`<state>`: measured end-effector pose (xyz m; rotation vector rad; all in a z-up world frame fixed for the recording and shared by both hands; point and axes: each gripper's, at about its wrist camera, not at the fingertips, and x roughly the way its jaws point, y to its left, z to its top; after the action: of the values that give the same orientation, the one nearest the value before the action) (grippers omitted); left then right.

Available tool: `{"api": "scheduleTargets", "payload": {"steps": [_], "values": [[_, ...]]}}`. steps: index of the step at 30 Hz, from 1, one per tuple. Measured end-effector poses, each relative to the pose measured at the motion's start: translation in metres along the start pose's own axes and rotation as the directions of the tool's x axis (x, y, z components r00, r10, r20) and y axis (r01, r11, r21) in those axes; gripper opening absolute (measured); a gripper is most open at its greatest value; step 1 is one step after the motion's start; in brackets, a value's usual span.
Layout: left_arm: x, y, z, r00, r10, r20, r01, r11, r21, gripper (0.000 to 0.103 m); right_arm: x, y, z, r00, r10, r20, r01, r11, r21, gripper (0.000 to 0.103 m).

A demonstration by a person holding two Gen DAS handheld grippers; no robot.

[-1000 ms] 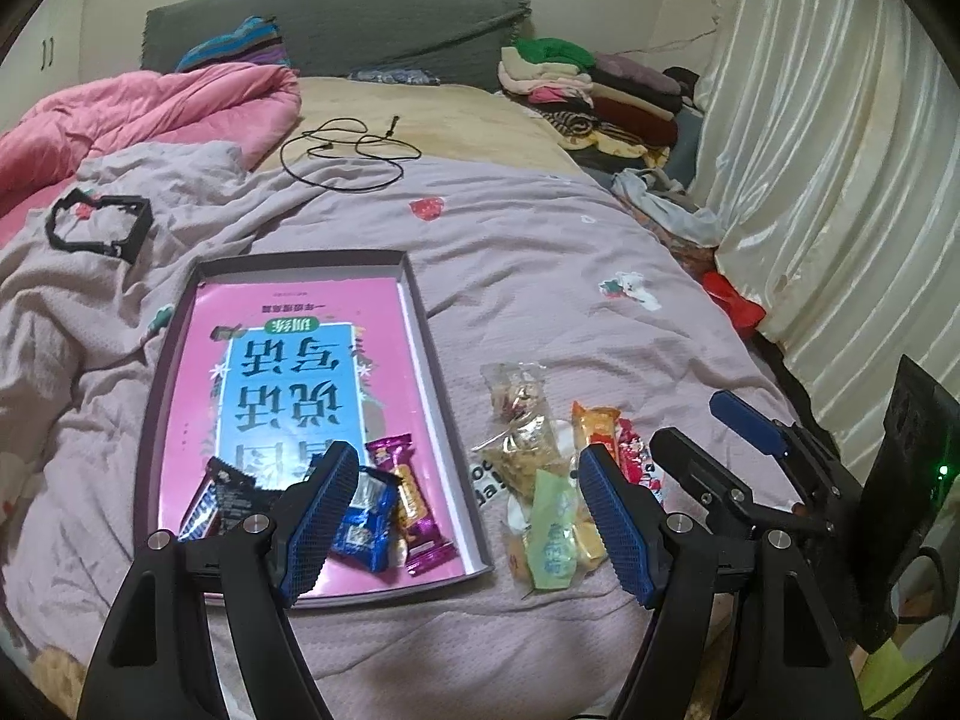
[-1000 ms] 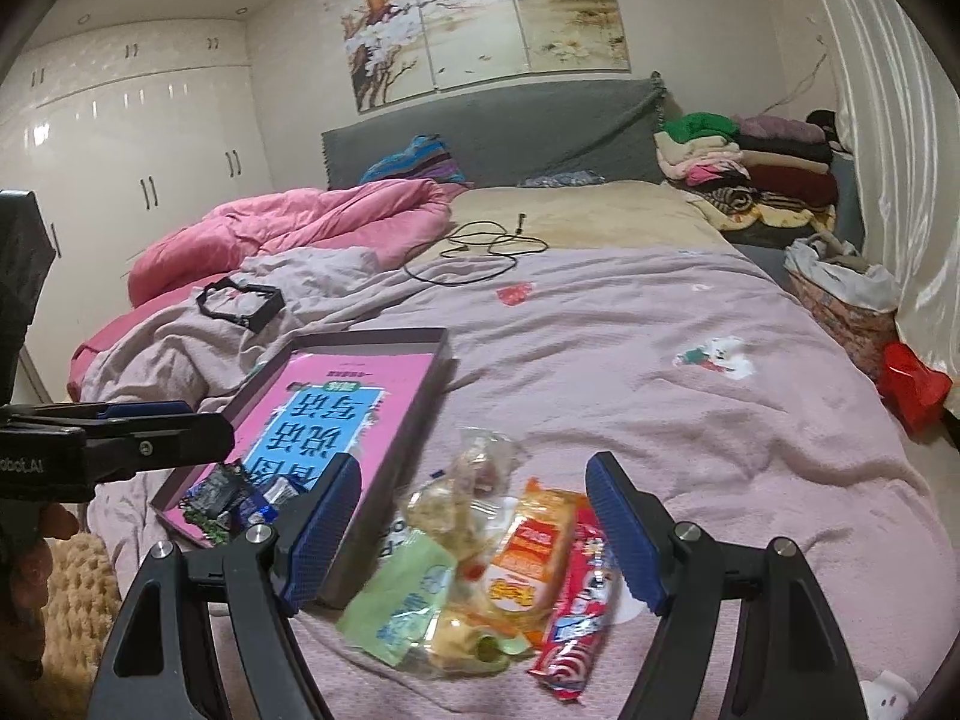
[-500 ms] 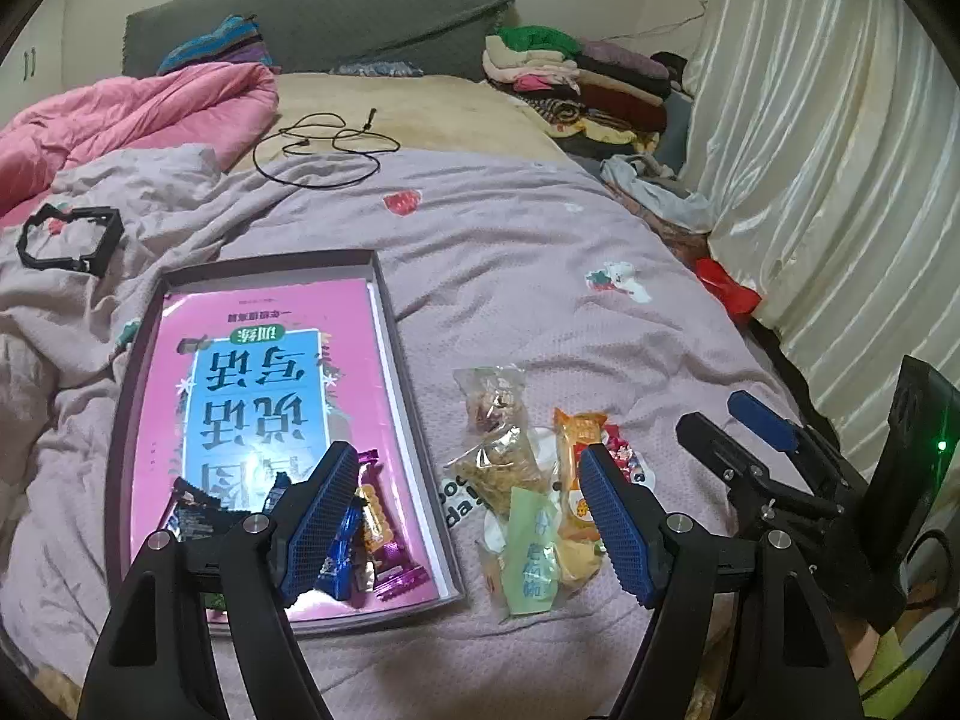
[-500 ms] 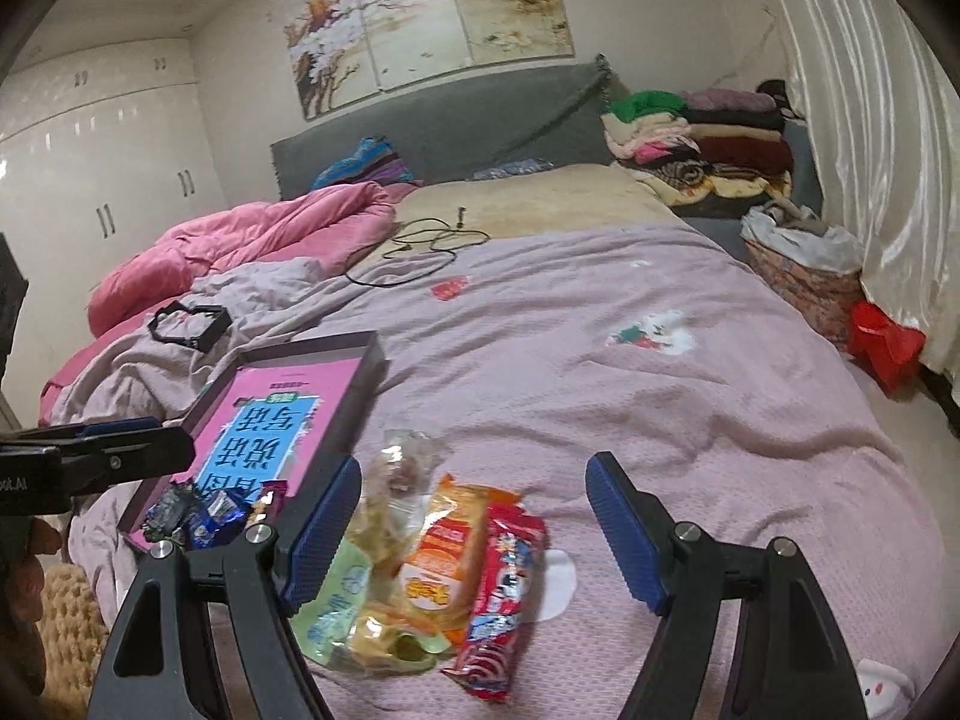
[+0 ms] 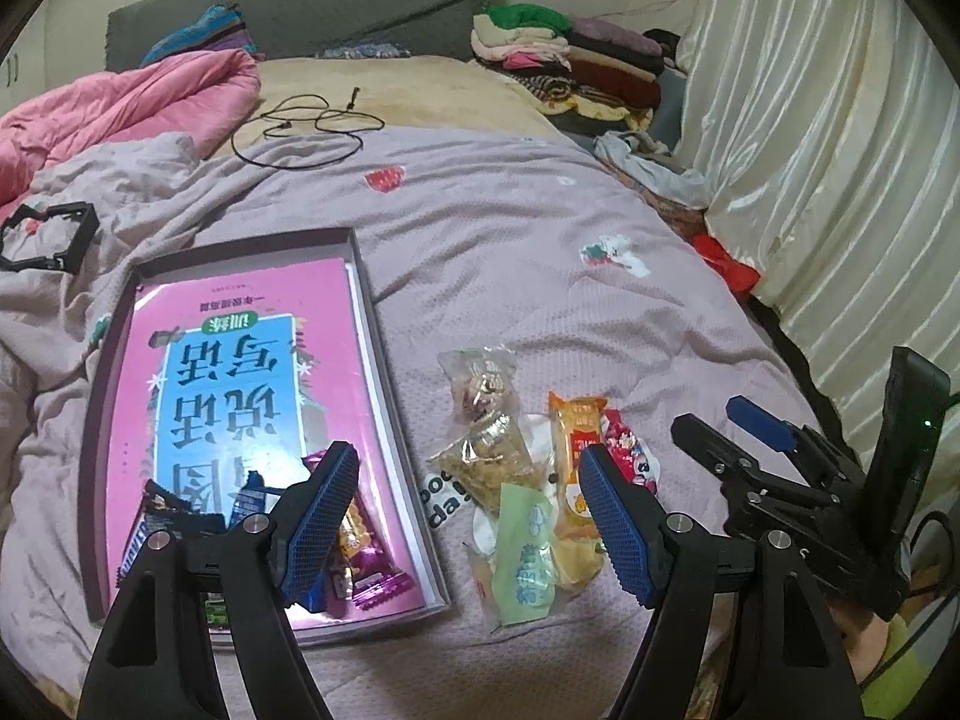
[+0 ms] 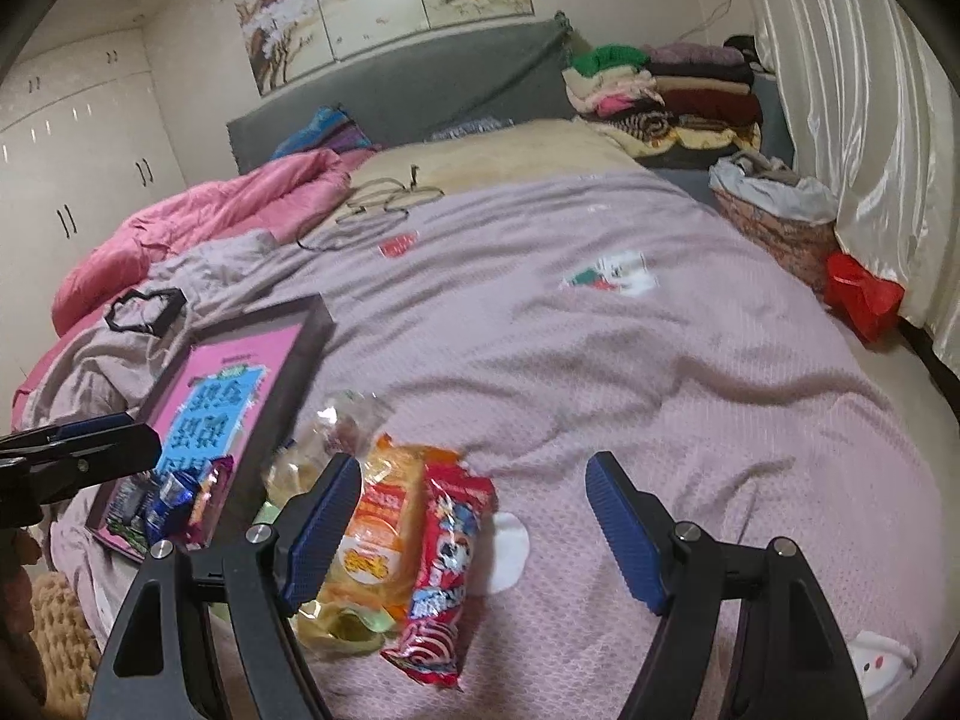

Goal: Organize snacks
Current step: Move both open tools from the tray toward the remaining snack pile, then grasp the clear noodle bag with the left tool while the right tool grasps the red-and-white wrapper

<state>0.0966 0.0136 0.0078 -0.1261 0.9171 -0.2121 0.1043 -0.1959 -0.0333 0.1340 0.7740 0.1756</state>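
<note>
A dark shallow box with a pink book in it lies on the bed; several small snacks lie at its near end. A pile of snack packets lies to its right: a green packet, an orange packet, a red packet and clear bags. My left gripper is open and empty above the box's near right corner and the pile. My right gripper is open and empty over the orange packet and the red packet; it also shows in the left wrist view.
The bed has a mauve blanket. A black cable and a pink duvet lie farther back. A black frame lies left of the box. Folded clothes and a curtain stand to the right.
Both grippers have drifted rightward and pulled back a little; the pile now sits more to the left in the right wrist view. Both stay open. No snack has moved.
</note>
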Motion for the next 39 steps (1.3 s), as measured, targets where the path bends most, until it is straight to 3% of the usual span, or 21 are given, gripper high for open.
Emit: {"api": "scheduleTargets", "payload": {"steps": [9, 17, 21, 26, 32, 39], "values": [[0.019, -0.014, -0.009, 0.998, -0.025, -0.064, 0.028, 0.999, 0.034, 0.077, 0.018, 0.005, -0.011, 0.996, 0.005, -0.089, -0.007, 1.0, -0.026, 0.077], [0.036, -0.02, -0.011, 0.992, -0.051, -0.116, 0.052, 0.999, 0.004, 0.077, 0.024, 0.003, -0.018, 0.991, 0.018, -0.131, -0.021, 1.0, -0.023, 0.077], [0.046, -0.019, -0.009, 0.986, -0.078, -0.148, 0.073, 0.997, -0.039, 0.076, 0.028, 0.003, -0.022, 0.987, 0.03, -0.156, -0.034, 0.999, -0.023, 0.077], [0.061, -0.016, -0.006, 0.976, -0.118, -0.185, 0.097, 0.988, -0.119, 0.065, 0.03, 0.004, -0.026, 0.984, 0.034, -0.176, -0.04, 0.999, -0.032, 0.077], [0.076, -0.012, -0.002, 0.97, -0.122, -0.209, 0.079, 0.976, -0.202, 0.057, 0.03, 0.002, -0.026, 0.982, 0.044, -0.183, -0.05, 0.998, -0.028, 0.076], [0.089, -0.015, 0.001, 0.969, -0.101, -0.226, 0.051, 0.975, -0.218, 0.055, 0.035, 0.001, -0.029, 0.977, 0.048, -0.207, -0.055, 0.998, -0.03, 0.073]]}}
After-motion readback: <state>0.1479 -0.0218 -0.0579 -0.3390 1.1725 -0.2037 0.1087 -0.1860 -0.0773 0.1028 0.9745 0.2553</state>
